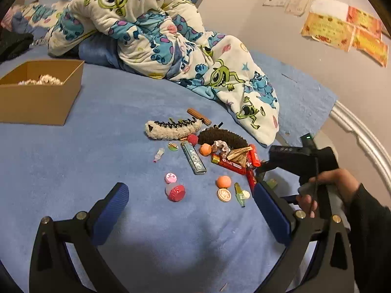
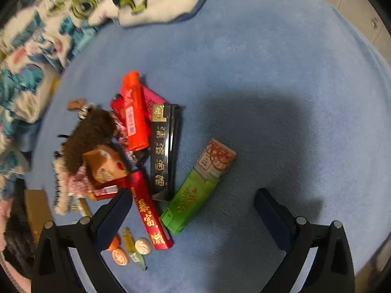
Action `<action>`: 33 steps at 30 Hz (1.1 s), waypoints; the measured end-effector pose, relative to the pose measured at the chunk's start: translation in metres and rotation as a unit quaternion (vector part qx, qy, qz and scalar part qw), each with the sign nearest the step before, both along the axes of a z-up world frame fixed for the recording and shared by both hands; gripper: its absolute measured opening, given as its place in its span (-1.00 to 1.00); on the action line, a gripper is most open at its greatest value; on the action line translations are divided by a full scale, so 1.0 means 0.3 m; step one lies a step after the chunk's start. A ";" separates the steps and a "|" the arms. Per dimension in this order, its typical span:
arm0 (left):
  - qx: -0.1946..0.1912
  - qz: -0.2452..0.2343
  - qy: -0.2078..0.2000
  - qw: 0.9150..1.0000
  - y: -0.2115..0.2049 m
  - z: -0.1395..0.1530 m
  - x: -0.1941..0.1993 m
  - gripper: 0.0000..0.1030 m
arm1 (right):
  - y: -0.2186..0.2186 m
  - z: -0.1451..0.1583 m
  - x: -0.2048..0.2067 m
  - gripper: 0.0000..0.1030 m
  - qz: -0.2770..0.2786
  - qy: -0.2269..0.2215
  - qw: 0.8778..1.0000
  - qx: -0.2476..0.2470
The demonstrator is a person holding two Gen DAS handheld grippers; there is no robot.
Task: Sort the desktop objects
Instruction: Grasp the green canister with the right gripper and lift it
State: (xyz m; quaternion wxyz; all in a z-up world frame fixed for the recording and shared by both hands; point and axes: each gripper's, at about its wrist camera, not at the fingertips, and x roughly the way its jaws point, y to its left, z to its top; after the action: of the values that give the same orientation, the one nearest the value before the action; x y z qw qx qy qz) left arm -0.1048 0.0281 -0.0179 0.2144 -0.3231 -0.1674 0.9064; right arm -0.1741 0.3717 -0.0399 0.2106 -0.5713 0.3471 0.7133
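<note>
Hovering wide-jawed, empty: left gripper (image 1: 189, 210) over red dice cap (image 1: 176, 192), right gripper (image 2: 193, 210) over green box (image 2: 195, 195).

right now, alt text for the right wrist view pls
The open right gripper hovers empty over a blue blanket, above a green box. Left of that lie a red box, a black box and an orange tube.

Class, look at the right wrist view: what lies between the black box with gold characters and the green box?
Only bare blue blanket shows between the black box and the green box; their lower ends nearly meet.
</note>
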 end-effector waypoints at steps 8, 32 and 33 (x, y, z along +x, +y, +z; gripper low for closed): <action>0.035 0.014 -0.007 0.999 -0.072 -0.035 -0.026 1.00 | -0.029 0.048 -0.010 0.25 0.045 -0.044 0.998 0.032; 0.027 -0.001 -0.005 1.000 -0.074 -0.022 -0.043 1.00 | -0.376 0.067 -0.109 -0.58 0.048 -0.013 0.995 0.084; 0.022 -0.006 -0.004 1.000 -0.062 -0.018 -0.055 1.00 | -0.394 0.065 -0.106 -0.58 0.049 -0.006 0.996 0.079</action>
State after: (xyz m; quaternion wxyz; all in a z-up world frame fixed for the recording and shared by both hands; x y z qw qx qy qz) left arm -0.1212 0.0094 -0.0232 0.2268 -0.3230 -0.1864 0.8997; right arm -0.2059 0.2537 -0.0203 0.2216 -0.5735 0.2601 0.7446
